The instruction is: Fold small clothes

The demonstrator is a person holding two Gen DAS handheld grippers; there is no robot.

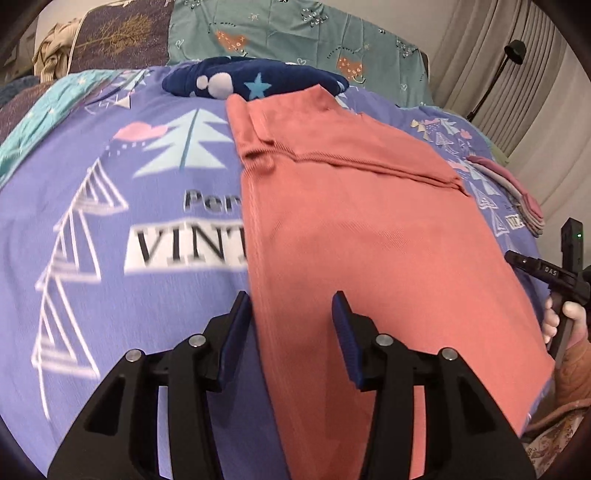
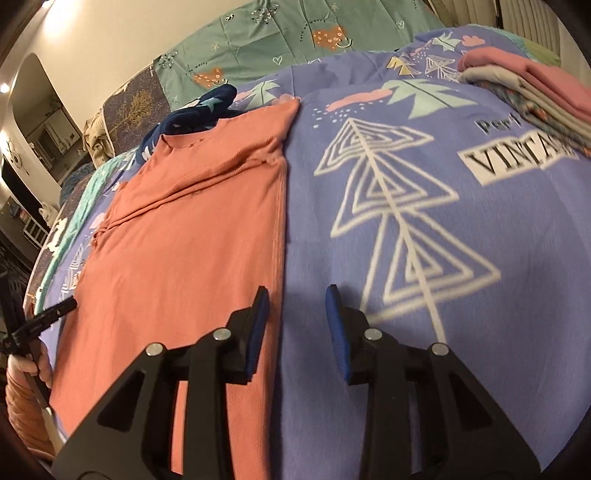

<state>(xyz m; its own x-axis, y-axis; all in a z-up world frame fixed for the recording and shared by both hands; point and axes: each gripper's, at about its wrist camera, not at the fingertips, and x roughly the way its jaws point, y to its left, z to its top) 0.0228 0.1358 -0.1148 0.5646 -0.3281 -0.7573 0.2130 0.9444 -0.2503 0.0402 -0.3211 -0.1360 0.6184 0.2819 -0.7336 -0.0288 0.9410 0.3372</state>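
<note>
While both grippers hover low over the bed, neither holds anything. Nearest in the left wrist view, the left gripper (image 1: 291, 317) has its jaws parted, straddling the left edge of the salmon shirt (image 1: 369, 229), with no cloth pinched between its pads. In the right wrist view, the right gripper (image 2: 295, 317) likewise stands released, its fingers apart over the shirt's right edge, one finger above the fabric and the other above the purple bedspread (image 2: 480, 332).

Between them the shirt lies flat on the bedspread, already narrowed into a long strip; a sleeve looks folded across its upper part, so I judge the side folds done. What seems left is doubling the hem end up toward the collar, then moving it to the pile.

Farther off, a stack of folded clothes (image 2: 535, 99) sits near the bedspread's far right, well apart from the shirt, which suggests earlier pieces are finished. Just beyond the collar, touching it, a navy starred garment (image 1: 236, 83) lies bunched and apparently still unfolded. Past that, a green patterned quilt (image 1: 314, 33) covers the head of the bed.
</note>
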